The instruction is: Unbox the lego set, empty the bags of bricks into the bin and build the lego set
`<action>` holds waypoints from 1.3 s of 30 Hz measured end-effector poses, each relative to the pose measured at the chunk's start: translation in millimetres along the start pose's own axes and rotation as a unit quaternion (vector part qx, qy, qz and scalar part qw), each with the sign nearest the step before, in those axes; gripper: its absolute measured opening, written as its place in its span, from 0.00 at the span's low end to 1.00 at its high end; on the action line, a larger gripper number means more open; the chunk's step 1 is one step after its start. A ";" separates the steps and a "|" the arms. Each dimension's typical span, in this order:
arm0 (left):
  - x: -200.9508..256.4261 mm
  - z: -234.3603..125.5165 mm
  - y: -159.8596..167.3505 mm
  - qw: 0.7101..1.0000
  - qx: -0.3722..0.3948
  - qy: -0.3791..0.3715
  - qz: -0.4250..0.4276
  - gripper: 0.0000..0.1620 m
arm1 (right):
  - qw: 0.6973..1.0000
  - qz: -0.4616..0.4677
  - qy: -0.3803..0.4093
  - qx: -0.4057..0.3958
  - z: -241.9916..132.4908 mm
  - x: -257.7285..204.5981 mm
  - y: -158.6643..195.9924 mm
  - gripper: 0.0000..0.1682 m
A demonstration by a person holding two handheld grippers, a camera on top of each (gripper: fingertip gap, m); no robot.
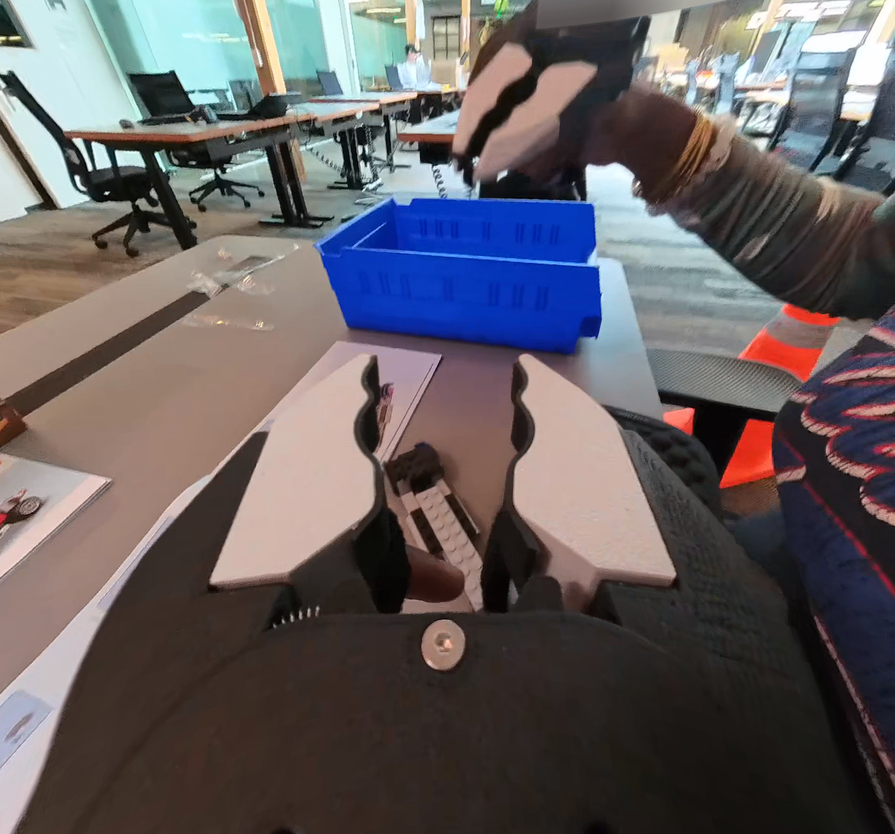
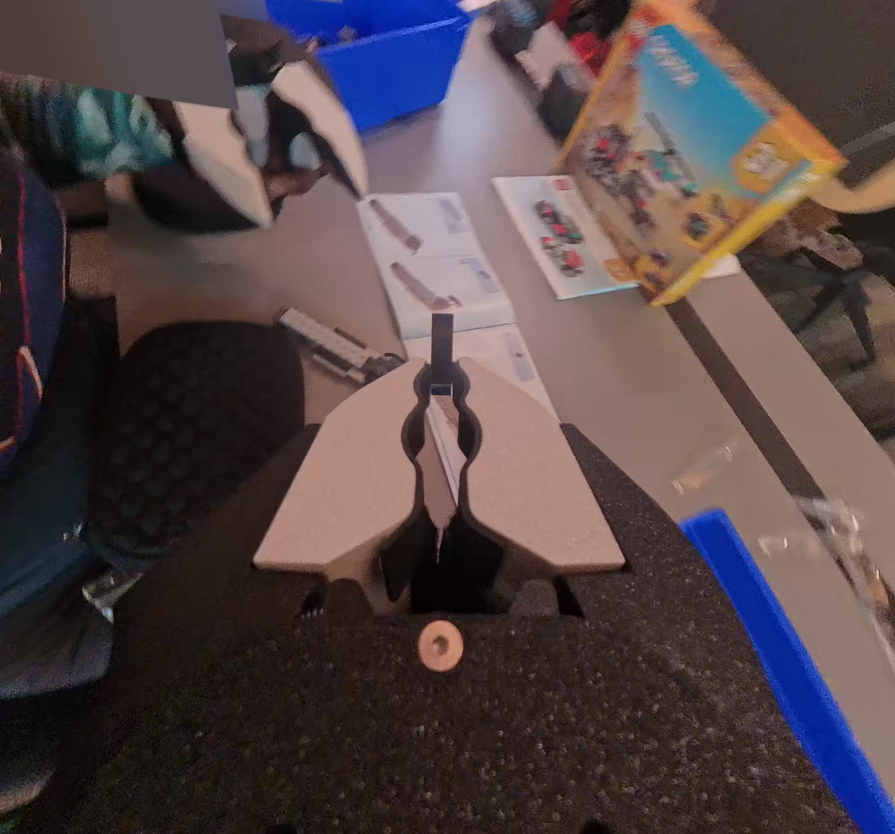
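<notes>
Your right claw is pinched on a thin black brick, raised over the table. The half-built grey assembly lies below and to its left, long axis slanted, between your left claw's spread fingers, so it is nearer that hand.

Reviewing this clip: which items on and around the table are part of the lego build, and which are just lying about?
Part of the job:
- blue bin
- partly built grey assembly
- black piece in the right hand-held gripper
- open instruction booklet
- lego box
- left hand-held gripper, open

Lying about:
- empty clear bags
- orange cones
- office chairs
</notes>
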State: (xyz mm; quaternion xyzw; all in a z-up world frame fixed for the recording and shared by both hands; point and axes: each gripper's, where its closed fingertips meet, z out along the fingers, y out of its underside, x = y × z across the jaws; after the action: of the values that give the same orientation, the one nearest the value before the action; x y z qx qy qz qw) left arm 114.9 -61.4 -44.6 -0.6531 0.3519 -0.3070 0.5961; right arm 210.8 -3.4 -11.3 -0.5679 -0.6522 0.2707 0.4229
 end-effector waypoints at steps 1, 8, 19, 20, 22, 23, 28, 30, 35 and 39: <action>0.8 1.2 -2.5 1.000 0.003 0.004 0.000 0.29 | 0.999 -0.027 -0.021 -0.019 12.4 -11.0 -1.6 0.05; 19.9 13.2 6.4 0.997 -0.039 0.046 0.050 0.16 | 0.965 -0.197 -0.154 -0.084 67.8 -68.4 -12.9 0.05; 22.0 3.4 17.8 0.992 -0.064 0.016 0.103 0.05 | 0.953 -0.209 -0.204 -0.085 93.1 -86.0 -15.5 0.05; 20.3 1.3 18.9 0.993 -0.065 0.011 0.097 0.05 | 0.955 -0.205 -0.200 -0.080 96.2 -85.9 -16.1 0.05; 16.7 -4.4 20.3 0.994 -0.064 0.000 0.089 0.05 | 0.960 -0.193 -0.192 -0.060 102.2 -85.9 -19.5 0.05; 15.6 -8.2 19.9 0.995 -0.060 -0.004 0.083 0.05 | 0.964 -0.185 -0.185 -0.046 105.4 -85.1 -22.3 0.09; 10.7 -29.6 10.4 0.998 -0.017 -0.031 0.059 0.05 | 0.972 -0.125 -0.187 0.062 118.5 -90.5 -40.7 0.14; 10.5 -35.0 8.2 0.998 -0.003 -0.035 0.047 0.05 | 0.966 -0.102 -0.204 0.118 120.1 -95.8 -50.3 0.13; 10.3 -38.5 7.9 0.999 0.008 -0.036 0.032 0.05 | 0.952 -0.081 -0.250 0.160 124.7 -102.1 -52.5 0.08; 8.6 -39.6 2.5 0.999 0.038 -0.029 0.007 0.05 | 0.943 -0.070 -0.266 0.185 123.0 -97.5 -57.5 0.05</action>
State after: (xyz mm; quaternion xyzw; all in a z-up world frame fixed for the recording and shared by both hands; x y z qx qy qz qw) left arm 87.0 -90.9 -43.3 -0.6364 0.3273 -0.2963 0.6326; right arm 75.4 -94.3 -48.2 -0.3397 -0.7174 0.4975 0.3498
